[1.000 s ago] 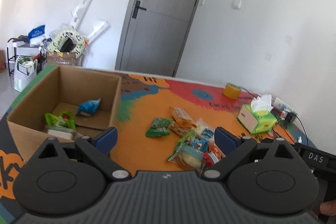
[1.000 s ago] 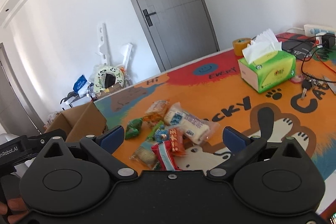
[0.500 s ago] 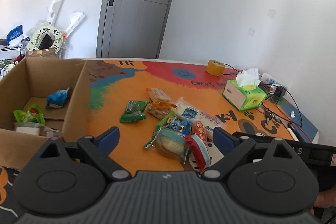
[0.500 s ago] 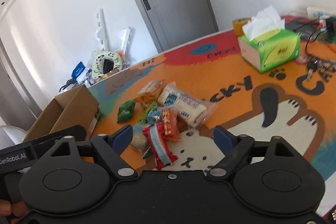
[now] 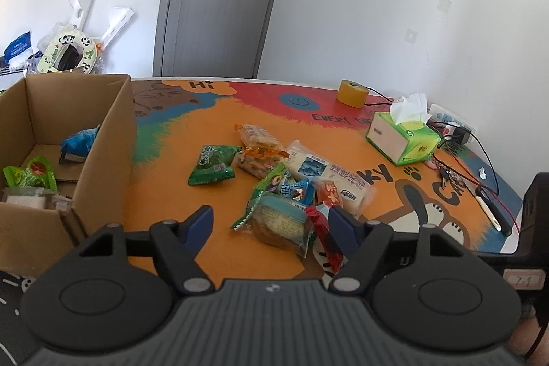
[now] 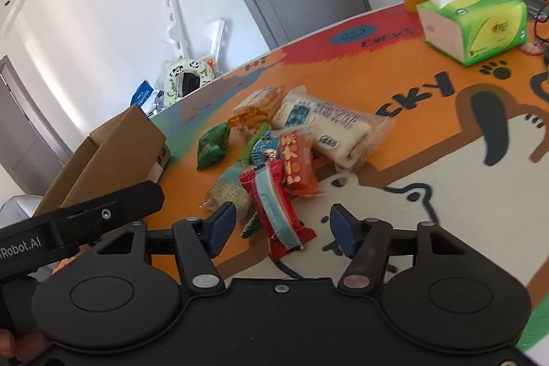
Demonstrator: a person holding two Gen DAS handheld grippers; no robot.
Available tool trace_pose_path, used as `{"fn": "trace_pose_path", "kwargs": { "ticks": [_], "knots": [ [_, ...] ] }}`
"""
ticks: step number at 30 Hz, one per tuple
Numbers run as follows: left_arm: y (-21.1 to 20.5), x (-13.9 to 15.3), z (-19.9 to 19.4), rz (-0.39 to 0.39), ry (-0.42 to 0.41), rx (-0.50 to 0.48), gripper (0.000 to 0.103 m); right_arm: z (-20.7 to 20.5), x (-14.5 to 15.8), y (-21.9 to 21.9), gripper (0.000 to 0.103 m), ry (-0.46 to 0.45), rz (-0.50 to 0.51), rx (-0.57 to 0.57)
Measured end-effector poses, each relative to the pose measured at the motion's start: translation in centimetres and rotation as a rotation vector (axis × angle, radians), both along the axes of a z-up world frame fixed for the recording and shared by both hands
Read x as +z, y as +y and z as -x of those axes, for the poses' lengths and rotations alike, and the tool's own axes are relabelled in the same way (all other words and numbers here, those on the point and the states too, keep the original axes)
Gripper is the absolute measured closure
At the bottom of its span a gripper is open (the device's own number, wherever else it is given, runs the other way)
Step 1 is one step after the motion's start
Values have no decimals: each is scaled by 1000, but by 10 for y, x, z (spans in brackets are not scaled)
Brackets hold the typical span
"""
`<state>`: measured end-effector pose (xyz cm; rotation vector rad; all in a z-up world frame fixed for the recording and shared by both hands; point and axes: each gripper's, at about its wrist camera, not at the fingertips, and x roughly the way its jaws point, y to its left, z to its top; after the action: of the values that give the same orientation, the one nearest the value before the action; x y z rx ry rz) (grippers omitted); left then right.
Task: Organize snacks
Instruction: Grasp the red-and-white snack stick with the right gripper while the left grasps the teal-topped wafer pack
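Observation:
A pile of snack packets lies on the orange mat: a green packet (image 5: 212, 164), an orange cracker pack (image 5: 258, 139), a long white bread pack (image 5: 326, 175), a round biscuit pack (image 5: 279, 224) and a red-and-teal packet (image 6: 276, 206). An open cardboard box (image 5: 103, 139) at the left holds a blue packet (image 5: 79, 141) and a green packet (image 5: 29, 175). My left gripper (image 5: 271, 225) is open and empty, just short of the biscuit pack. My right gripper (image 6: 281, 227) is open, its jaws on either side of the red-and-teal packet's near end.
A green tissue box (image 5: 403, 138), a yellow tape roll (image 5: 351, 92), cables and a pen (image 5: 490, 210) lie on the table's right side. The box (image 6: 113, 153) stands left of the pile. A grey door and clutter stand beyond the table's far edge.
Both grippers moved forward and down toward the snack pile, which now looks larger and closer. The left view swung right, away from the box. Both stayed open.

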<state>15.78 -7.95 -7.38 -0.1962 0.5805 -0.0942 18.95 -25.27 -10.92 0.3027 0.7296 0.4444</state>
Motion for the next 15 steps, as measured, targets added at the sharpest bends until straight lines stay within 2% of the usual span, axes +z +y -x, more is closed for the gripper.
{"fn": "trace_pose_path", "kwargs": {
  "ticks": [2,6,7,8,15],
  "knots": [
    [1,-1,-1,4,4,8,30,-2,-3,3,58,3,4,8],
    [2,-6,-4,-1,20,16,30,-5,-7,8,69,-1,13,19],
    [1,-7,-5,-2,25,16,30,-5,-7,8,76,-3,12,21],
    [0,-9,-6,-3,28,16,30,-5,-8,6,79,4,4,25],
    [-4,-17,-16,-2,40,12,30,2,-7,-11,79,-2,-1,-25]
  ]
}}
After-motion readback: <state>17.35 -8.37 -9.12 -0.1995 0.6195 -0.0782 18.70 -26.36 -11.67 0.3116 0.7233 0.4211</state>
